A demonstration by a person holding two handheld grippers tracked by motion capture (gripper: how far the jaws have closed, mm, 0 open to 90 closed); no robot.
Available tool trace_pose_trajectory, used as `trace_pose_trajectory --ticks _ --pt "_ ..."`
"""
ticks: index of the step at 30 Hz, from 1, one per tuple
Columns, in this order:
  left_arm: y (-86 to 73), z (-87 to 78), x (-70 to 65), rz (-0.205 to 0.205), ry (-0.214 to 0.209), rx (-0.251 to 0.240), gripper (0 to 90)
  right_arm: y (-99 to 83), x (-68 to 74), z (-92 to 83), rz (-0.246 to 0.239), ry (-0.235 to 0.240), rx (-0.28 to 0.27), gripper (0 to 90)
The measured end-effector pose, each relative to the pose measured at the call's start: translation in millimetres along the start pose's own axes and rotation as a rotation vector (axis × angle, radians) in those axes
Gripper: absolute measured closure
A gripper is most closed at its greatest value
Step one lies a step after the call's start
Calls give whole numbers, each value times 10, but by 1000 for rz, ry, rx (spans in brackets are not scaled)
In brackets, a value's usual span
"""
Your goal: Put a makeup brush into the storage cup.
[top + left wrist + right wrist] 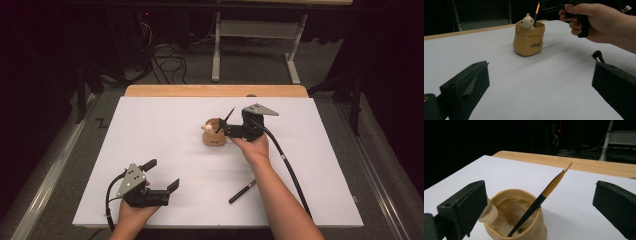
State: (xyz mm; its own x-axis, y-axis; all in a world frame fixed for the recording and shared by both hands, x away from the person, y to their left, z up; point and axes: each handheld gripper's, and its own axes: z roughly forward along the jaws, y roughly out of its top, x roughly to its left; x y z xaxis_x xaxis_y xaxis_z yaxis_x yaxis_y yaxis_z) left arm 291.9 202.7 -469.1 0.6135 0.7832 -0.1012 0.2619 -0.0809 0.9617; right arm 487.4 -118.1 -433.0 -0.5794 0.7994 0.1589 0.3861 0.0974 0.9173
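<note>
- One container: a tan sack-shaped pot (214, 134) stands upright on the white board (150, 130), a little right of the middle and towards the far side. A small pale bear figure (526, 21) sits on its rim, and dark lettering marks its front.
- Inside the pot is one brush (541, 197), with a dark lower shaft, orange upper part and pale tip. It leans against the rim with its bottom end on the pot floor.
- The right gripper (223, 129) hovers just beside the pot on its right. Its jaws are spread wide on either side of the brush without touching it, gripping nothing.
- The left gripper (161, 174) rests at the near left of the board, well apart from the pot. Its jaws are parted wide and empty.
- A second brush (242, 191), dark, lies flat on the board near the right forearm, at the near side.
- Count: one pot, two brushes, two grippers.
</note>
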Motion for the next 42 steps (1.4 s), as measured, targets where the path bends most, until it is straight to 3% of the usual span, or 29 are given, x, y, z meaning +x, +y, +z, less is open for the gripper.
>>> trace_pose_trajectory --ticks 19,28,42 --pt "-4 13 -5 4 1 7 21 -49 12 -192 -43 -8 8 3" --pt "-8 33 -13 8 1 11 21 -109 -21 -438 -58 -3 -12 3" --pt "-11 53 0 8 11 19 21 -393 -56 -969 -89 15 -26 3"
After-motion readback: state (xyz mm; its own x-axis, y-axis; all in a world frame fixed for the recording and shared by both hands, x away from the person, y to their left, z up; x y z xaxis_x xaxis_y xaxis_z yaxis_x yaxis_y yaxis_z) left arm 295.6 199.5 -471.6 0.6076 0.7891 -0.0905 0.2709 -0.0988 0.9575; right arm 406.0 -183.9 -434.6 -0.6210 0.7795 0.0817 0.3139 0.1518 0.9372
